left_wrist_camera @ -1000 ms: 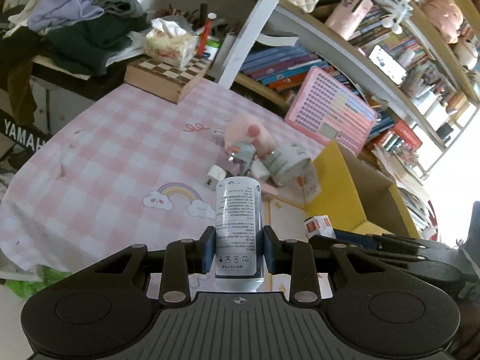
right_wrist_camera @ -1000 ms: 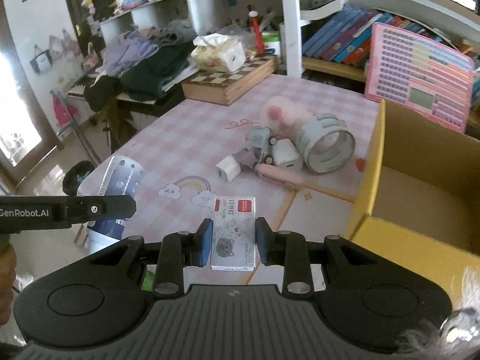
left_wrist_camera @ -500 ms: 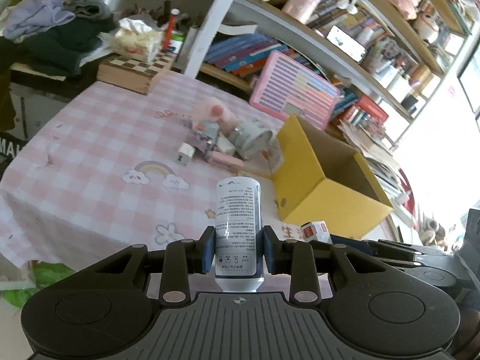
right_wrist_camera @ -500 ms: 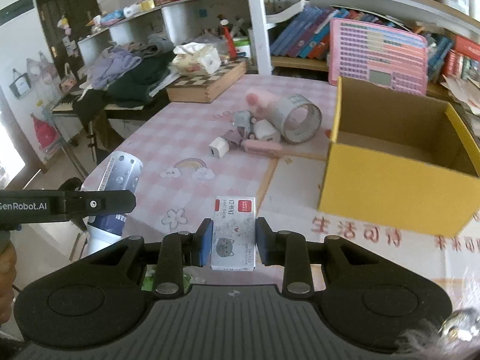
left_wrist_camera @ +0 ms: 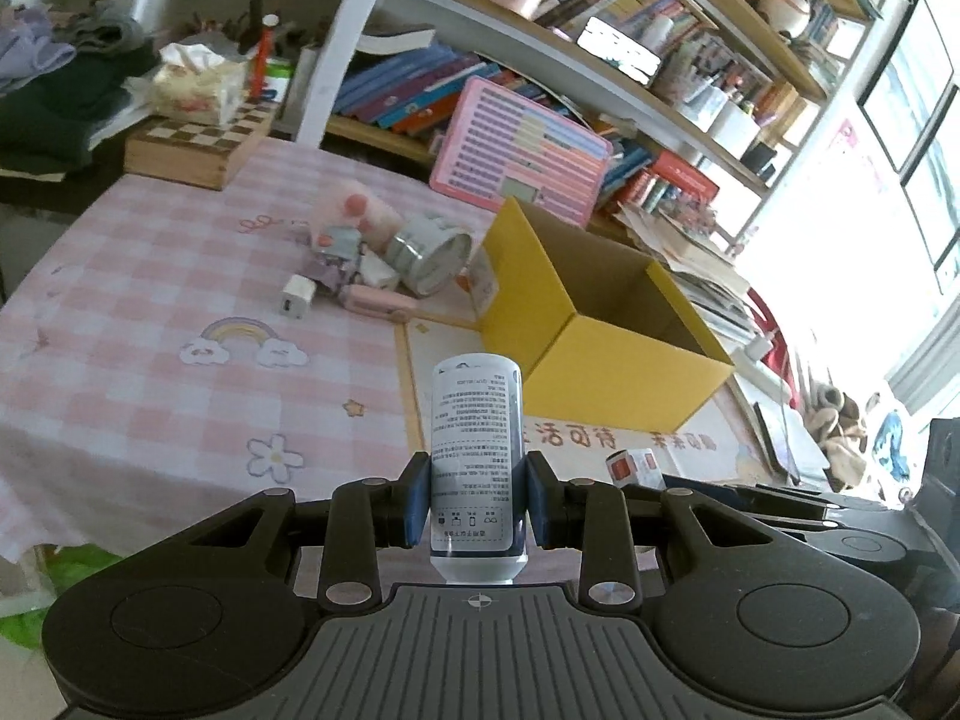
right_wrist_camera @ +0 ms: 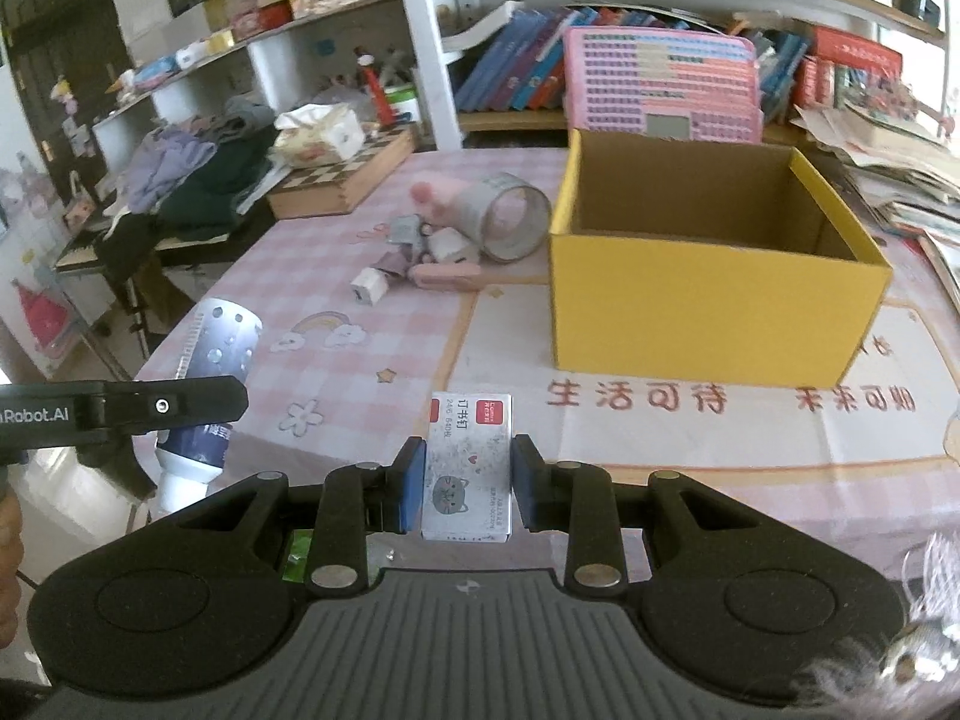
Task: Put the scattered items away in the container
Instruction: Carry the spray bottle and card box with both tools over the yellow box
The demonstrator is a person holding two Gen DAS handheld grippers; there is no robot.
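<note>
Both views swung toward box (right_wrist_camera: 708, 294) since a second ago; box now fully in frame. Left gripper (left_wrist_camera: 477, 501) jaws clenched on bottle (left_wrist_camera: 477, 450), right gripper (right_wrist_camera: 467, 492) on staple pack (right_wrist_camera: 468, 465). Both short of box; drop-off likely next. Remaining clutter (right_wrist_camera: 444, 246) on surface (right_wrist_camera: 690, 438).

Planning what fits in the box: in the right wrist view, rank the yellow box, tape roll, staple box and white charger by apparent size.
1. yellow box
2. tape roll and staple box: look alike; the staple box sits nearest the camera, so unsure
3. white charger
</note>
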